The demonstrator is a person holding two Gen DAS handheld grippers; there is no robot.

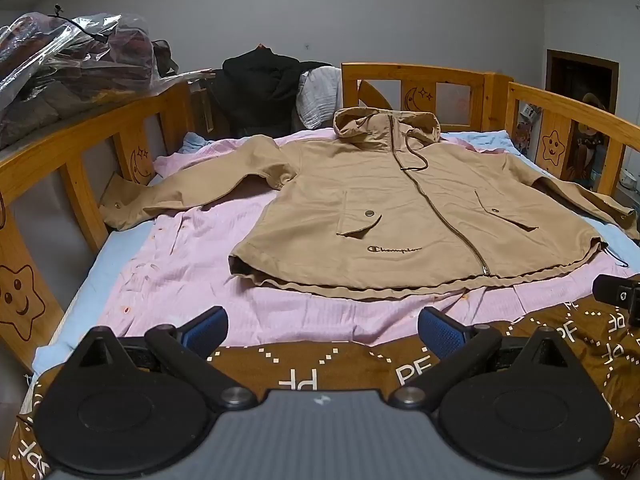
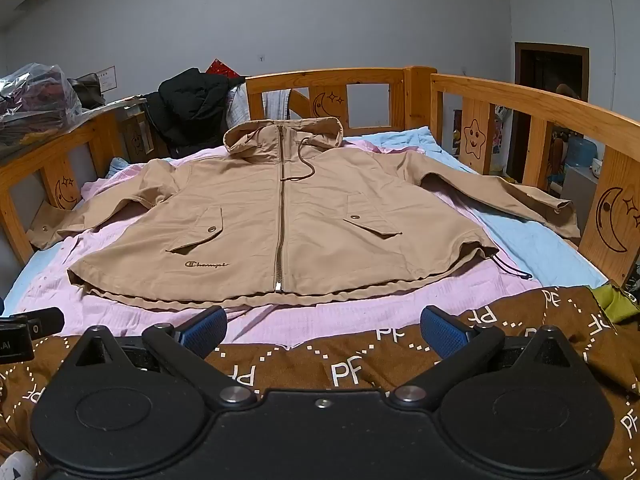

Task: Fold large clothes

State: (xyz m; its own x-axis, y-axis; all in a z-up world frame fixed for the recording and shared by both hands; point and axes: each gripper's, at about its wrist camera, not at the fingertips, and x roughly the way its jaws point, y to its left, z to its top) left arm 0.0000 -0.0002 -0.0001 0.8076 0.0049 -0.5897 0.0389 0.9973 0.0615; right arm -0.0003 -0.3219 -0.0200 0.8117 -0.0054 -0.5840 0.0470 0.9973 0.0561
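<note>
A tan hooded jacket lies flat and zipped on a pink sheet, hood toward the headboard, both sleeves spread out to the sides. My left gripper hovers open above the brown blanket, short of the jacket's hem, nothing between its blue pads. My right gripper is open too, just short of the hem near the zipper's bottom end, with nothing between its pads. Each gripper's tip shows at the other view's edge.
Wooden bed rails with star and moon carvings enclose the bed. A brown patterned blanket covers the near end. Black clothing is piled at the headboard, bagged clothes at far left.
</note>
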